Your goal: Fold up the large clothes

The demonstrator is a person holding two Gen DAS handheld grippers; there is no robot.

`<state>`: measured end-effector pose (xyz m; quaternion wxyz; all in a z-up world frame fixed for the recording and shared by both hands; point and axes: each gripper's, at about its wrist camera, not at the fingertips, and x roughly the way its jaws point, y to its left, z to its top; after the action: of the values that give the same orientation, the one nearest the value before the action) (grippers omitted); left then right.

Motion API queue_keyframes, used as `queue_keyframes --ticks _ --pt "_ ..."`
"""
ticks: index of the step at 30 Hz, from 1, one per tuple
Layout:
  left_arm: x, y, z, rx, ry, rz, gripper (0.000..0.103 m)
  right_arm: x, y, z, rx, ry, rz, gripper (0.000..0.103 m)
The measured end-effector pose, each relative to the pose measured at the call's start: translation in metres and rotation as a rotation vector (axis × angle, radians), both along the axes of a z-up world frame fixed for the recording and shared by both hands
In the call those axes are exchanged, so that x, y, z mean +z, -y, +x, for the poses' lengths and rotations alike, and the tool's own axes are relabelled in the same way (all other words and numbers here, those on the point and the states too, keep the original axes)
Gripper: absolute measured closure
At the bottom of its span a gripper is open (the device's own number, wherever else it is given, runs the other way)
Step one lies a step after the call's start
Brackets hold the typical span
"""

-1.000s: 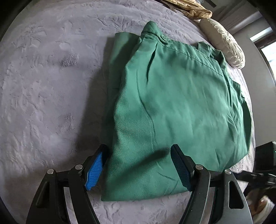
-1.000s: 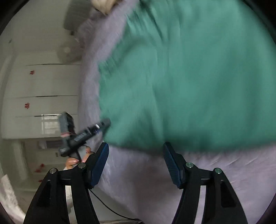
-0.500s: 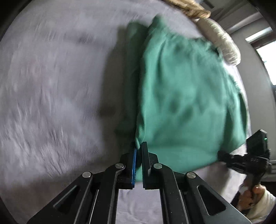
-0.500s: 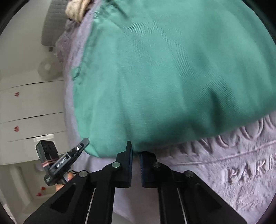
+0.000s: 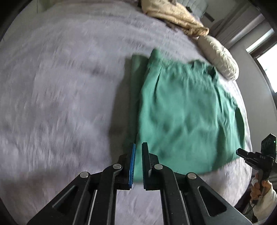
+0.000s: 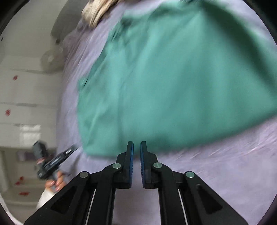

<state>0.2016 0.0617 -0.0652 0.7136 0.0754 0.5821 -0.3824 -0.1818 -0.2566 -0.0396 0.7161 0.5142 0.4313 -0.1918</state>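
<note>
Garment: green trousers [image 5: 187, 114], folded, blurred, on your grey bedspread [image 5: 60, 103].
Left gripper [image 5: 138, 147]: clenched on near left hem.
Right gripper [image 6: 136, 147]: clamped on near edge.

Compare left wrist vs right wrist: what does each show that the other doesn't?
Left wrist only: beige blanket, cream pillow, window, the left tool gripping the green garment at its near corner. Right wrist only: white cabinets, the right tool at the garment's near edge. Both: garment on the grey bedspread, the opposite tool.
</note>
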Motion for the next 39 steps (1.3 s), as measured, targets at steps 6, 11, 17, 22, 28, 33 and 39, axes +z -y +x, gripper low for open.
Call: queue_keyframes --ticks 6,11,17,22,28,33,39 --pt "-0.003 0.081 0.019 0.011 0.084 -0.023 0.096 0.015 0.081 -0.012 -0.094 -0.102 -0.214 0.094" --pt "-0.025 0.136 0.040 0.080 0.127 0.045 0.096 0.011 0.133 -0.006 -0.138 -0.138 -0.324 0.095" --pt "-0.054 0.147 0.043 0.074 0.152 0.123 0.096 -0.022 0.163 -0.027 -0.240 -0.162 -0.262 0.095" --pt "-0.048 0.141 0.042 0.069 0.159 0.147 0.096 -0.029 0.171 -0.043 -0.287 -0.117 -0.220 0.100" --pt "-0.031 0.114 0.019 0.052 0.180 0.191 0.096 -0.013 0.157 -0.048 -0.260 -0.115 -0.201 0.095" --pt "-0.024 0.095 -0.003 0.060 0.146 0.217 0.096 -0.001 0.123 -0.041 -0.179 -0.121 -0.174 0.094" --pt "-0.023 0.080 -0.034 0.058 0.146 0.290 0.096 0.000 0.074 -0.026 -0.101 -0.131 -0.105 0.094"
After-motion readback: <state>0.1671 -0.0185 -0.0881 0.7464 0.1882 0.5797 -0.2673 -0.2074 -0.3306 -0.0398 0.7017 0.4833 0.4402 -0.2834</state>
